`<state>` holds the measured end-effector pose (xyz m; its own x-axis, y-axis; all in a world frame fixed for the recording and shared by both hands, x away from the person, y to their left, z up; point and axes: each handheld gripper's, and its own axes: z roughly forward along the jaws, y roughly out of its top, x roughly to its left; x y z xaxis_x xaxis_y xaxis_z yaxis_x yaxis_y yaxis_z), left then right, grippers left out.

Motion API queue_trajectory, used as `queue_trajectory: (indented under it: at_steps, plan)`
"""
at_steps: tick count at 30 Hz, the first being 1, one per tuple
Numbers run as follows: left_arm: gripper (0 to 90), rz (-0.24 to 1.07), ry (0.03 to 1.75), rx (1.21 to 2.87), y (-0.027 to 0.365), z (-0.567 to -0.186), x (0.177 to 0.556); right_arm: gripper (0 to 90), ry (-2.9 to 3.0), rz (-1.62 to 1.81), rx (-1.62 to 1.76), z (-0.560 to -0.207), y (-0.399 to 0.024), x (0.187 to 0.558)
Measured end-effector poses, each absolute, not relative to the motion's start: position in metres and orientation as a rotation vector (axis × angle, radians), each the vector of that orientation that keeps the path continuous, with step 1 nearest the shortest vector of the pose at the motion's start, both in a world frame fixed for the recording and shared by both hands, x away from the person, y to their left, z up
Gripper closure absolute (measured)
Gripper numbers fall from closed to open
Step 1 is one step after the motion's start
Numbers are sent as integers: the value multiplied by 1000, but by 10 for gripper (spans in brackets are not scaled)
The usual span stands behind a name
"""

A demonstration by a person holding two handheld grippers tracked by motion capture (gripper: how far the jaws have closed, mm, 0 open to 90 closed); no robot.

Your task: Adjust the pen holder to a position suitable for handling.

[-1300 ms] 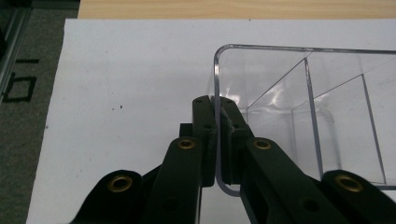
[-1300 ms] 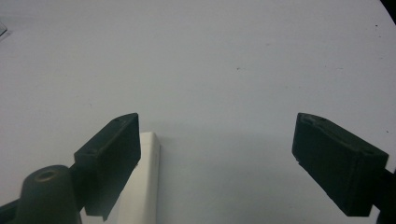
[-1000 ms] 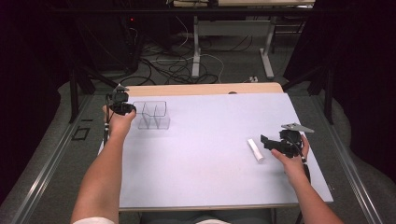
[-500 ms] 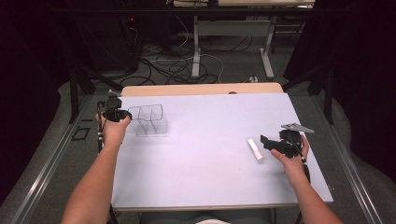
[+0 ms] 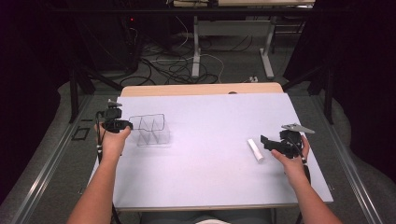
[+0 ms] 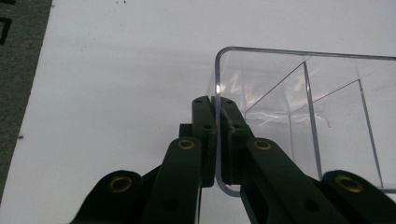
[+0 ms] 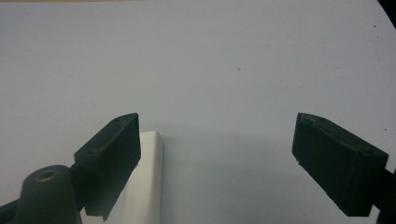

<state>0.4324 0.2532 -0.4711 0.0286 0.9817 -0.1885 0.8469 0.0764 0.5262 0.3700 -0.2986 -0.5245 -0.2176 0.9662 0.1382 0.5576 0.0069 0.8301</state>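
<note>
While my left gripper point(image 5: 125, 124) is pinched tight on the end wall of the clear box point(image 5: 150, 130), w/ the wall right between my fingers, the box has nothing in it. My right gripper point(image 5: 267, 141) is wide open; the white stick point(image 5: 255, 150) lies just by its fingers. Prob. that stick goes in next.

No legible text or labels

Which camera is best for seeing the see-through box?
The left gripper view: the clear box is close, showing its dividers and the left gripper pinching its wall. The high view shows it small and faint on the table.
</note>
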Motion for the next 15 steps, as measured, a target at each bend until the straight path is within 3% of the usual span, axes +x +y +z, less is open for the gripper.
queue_trajectory:
  at_steps: [10,15]
  plan:
    - [879,439,1887,1874,239,-462,413,147,1810,1120,1545,-523,-300,369]
    - [876,392,1895,1863,241,-465,406,147,1806,1125,1543,-522,-302,369]
